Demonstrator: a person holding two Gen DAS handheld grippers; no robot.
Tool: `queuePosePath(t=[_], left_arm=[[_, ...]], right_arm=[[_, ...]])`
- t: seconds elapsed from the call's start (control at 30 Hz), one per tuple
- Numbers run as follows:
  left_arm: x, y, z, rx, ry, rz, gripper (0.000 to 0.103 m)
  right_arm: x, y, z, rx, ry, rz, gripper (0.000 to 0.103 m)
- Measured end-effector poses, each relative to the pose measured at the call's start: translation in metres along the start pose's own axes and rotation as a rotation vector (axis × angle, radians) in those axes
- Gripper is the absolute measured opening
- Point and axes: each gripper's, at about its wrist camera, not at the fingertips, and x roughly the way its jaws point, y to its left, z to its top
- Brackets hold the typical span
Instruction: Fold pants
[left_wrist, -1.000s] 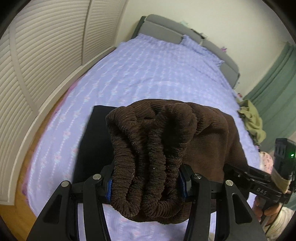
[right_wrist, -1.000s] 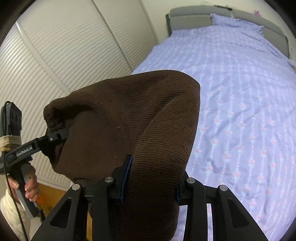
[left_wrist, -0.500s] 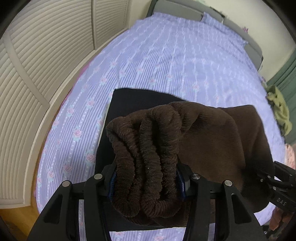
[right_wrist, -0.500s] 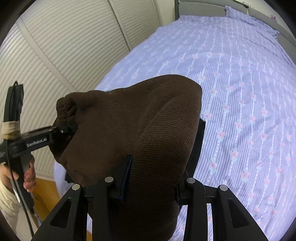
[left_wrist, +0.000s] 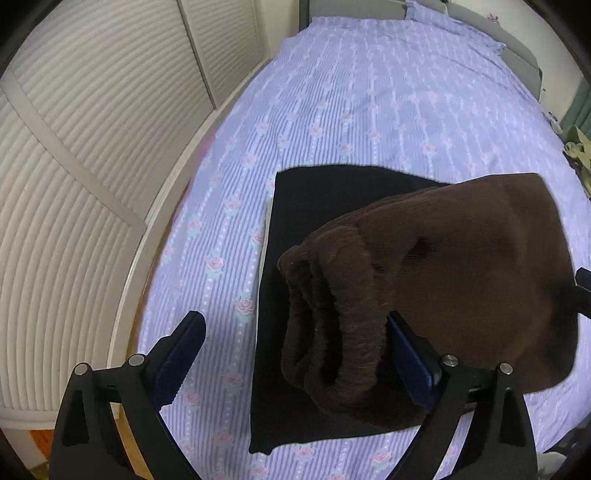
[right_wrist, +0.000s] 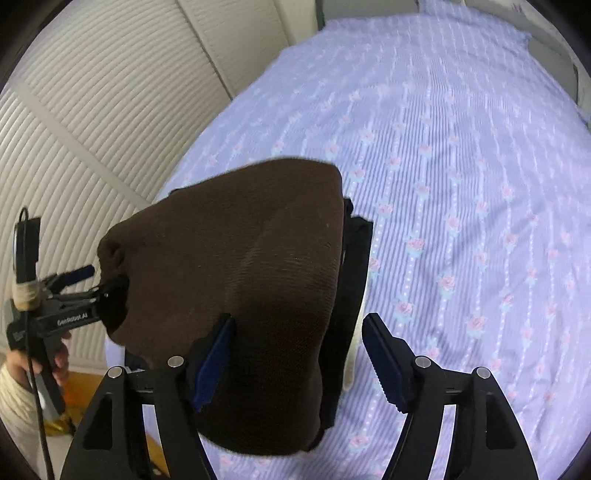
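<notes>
Now, with both grippers, left (left_wrist: 295, 354) and right (right_wrist: 299, 354), spread wide, we let the pants (left_wrist: 443, 280) settle squarely on the black garment (left_wrist: 314, 199) before backing away.

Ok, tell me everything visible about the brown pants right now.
The brown pants are dark ribbed, corduroy-like fabric, folded into a thick bundle with the gathered elastic waistband bunched at one end. They sit on a flat black garment on the lilac floral bed. Both tongs, left and right, are open; each touches the bundle with one finger.
</notes>
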Motion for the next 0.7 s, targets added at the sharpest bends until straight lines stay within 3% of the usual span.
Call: queuePosePath(t=[0.13,0.2,0.27,0.53,0.7], left_arm=[[-0.031,-0.006,-0.008,0.022,-0.06,0.01,0.097],[-0.047,-0.011,-0.013,0.036,-0.099,0.017,0.098],[-0.064,-0.017,-0.019,0.036,-0.128,0.03,0.098],[-0.16,-0.062,-0.07,-0.052,-0.284,0.015,0.102],[-0.206,-0.115,-0.108,-0.052,-0.32,-0.073,0.102]], right_arm=[[-0.035,0.008,-0.016,-0.069,-0.062,-0.022,0.072],[-0.055,0.011,-0.024,-0.09,-0.106,-0.049,0.084],[-0.079,0.011,-0.031,-0.093,-0.157,-0.058,0.089],[-0.164,-0.001,-0.072,-0.114,-0.276,-0.053,0.089],[-0.219,-0.034,-0.118,-0.088,-0.336,-0.092,0.089]])
